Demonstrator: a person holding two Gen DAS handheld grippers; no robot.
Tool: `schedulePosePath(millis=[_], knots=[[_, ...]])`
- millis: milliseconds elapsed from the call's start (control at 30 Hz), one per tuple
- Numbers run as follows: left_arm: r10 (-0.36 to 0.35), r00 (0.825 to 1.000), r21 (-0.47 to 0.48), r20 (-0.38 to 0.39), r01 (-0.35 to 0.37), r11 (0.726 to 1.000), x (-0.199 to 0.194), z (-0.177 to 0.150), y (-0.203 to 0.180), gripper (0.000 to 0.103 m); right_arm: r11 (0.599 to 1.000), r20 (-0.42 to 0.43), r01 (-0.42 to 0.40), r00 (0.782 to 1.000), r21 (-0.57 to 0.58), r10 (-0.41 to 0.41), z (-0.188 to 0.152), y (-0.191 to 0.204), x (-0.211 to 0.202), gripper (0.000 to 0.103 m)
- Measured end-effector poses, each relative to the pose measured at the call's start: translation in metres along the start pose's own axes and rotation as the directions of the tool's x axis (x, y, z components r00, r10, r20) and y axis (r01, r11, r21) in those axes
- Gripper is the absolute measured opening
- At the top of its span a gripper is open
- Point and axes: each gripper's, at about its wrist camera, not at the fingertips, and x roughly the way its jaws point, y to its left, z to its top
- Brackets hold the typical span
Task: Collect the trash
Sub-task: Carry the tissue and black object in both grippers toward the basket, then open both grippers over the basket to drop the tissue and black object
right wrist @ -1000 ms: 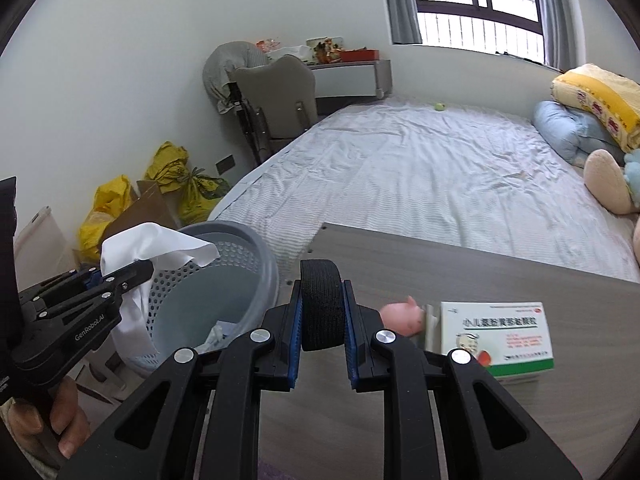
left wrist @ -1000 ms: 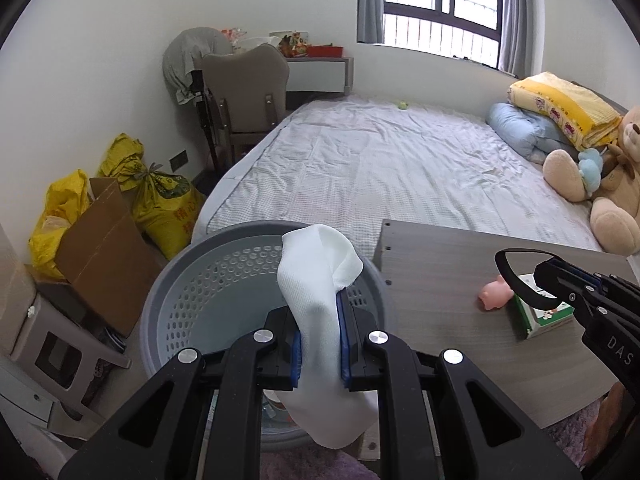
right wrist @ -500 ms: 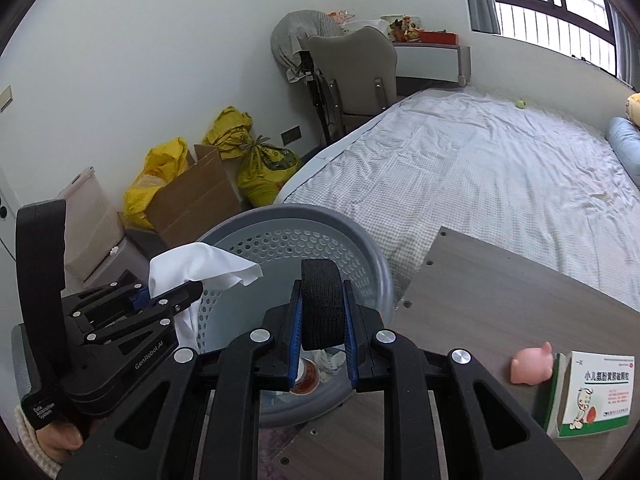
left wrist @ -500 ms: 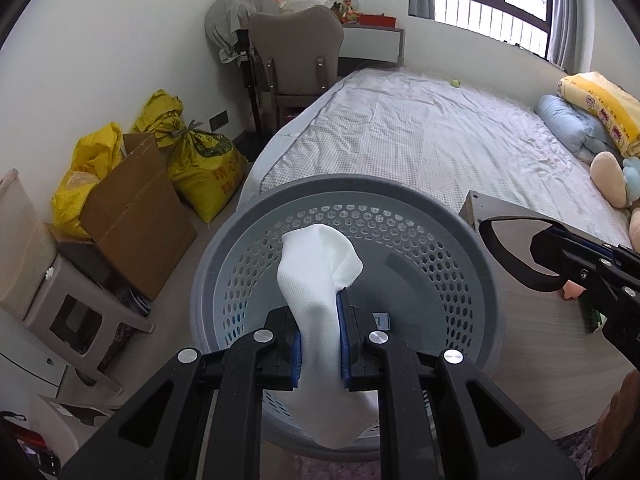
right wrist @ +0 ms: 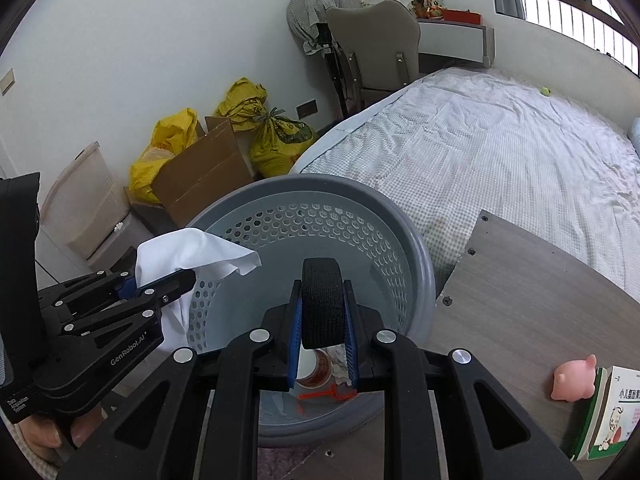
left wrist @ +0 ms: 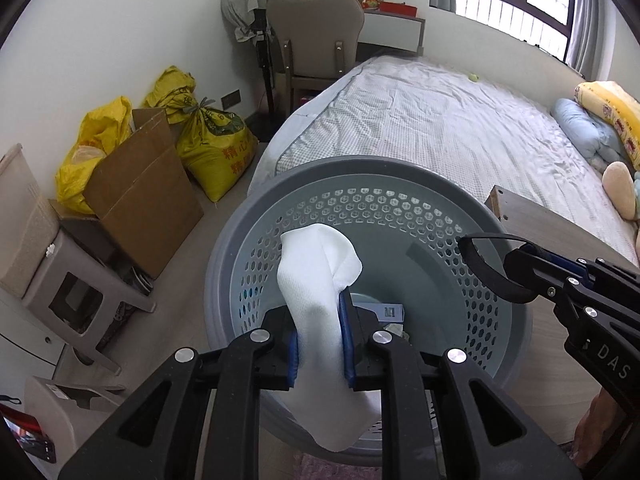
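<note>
Tissue [left wrist: 320, 280], white and finely woven, sits clamped between my left gripper's [left wrist: 320, 340] blue-padded jaws; its soft upper end folds over above them and its lower end hangs limp below, all of it over the open mouth of the laundry-style basket [left wrist: 400, 184]. From the right wrist view the same tissue [right wrist: 192, 248] flares out sideways from the left gripper [right wrist: 160, 280] at the basket's near-left rim. My right gripper [right wrist: 322, 320] has its jaws closed on a black band [right wrist: 322, 300], a ribbed, rubbery loop standing upright between the pads; in the left view that loop [left wrist: 480, 268] curves out over the basket's right side.

Round and grey, the basket has a smooth thick rim [right wrist: 424, 264] and a pale inner wall pierced with hexagonal holes. At its bottom I can make out a round cup with reddish residue [right wrist: 316, 366], an orange plastic piece [right wrist: 320, 395], and a small dark box [left wrist: 384, 312].

Right of the basket lies the grey wood-grain bench [right wrist: 540, 300], carrying a pink rubber pig [right wrist: 574, 378] just beside a green-and-white medicine box [right wrist: 608, 412]. Beyond both stretches the bed [right wrist: 500, 152] with a wrinkled checked sheet. Left of the basket, against the wall, stand a brown cardboard box [left wrist: 144, 188], yellow sacks [left wrist: 216, 152] and a grey stool [left wrist: 80, 296]; a padded chair [left wrist: 316, 36] stands farther back.
</note>
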Motion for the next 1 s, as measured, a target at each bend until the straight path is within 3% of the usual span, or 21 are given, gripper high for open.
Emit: schedulePosePath(millis=[200, 267, 367, 1000], knots=[[0.001, 1.0, -0.002, 0.001, -0.001, 1.0, -0.003, 0.0, 0.001, 0.026, 1.0, 0.008, 0.008, 1.0, 0.003, -0.008, -0.001, -0.002, -0.001, 0.02], [0.007, 1.0, -0.002, 0.007, -0.007, 1.0, -0.005, 0.0, 0.001, 0.042, 1.0, 0.016, 0.011, 1.0, 0.006, -0.011, 0.0, -0.004, -0.004, 0.033], [0.027, 0.999, -0.005, 0.03, -0.027, 1.0, -0.01, 0.0, 0.001, 0.066, 1.0, 0.036, 0.021, 0.999, 0.014, -0.022, -0.001, -0.006, -0.009, 0.044], [0.069, 0.997, -0.047, 0.035, -0.068, 0.997, -0.016, 0.002, 0.013, 0.084, 1.0, 0.037, 0.024, 0.999, 0.01, -0.024, -0.001, -0.005, -0.014, 0.053]])
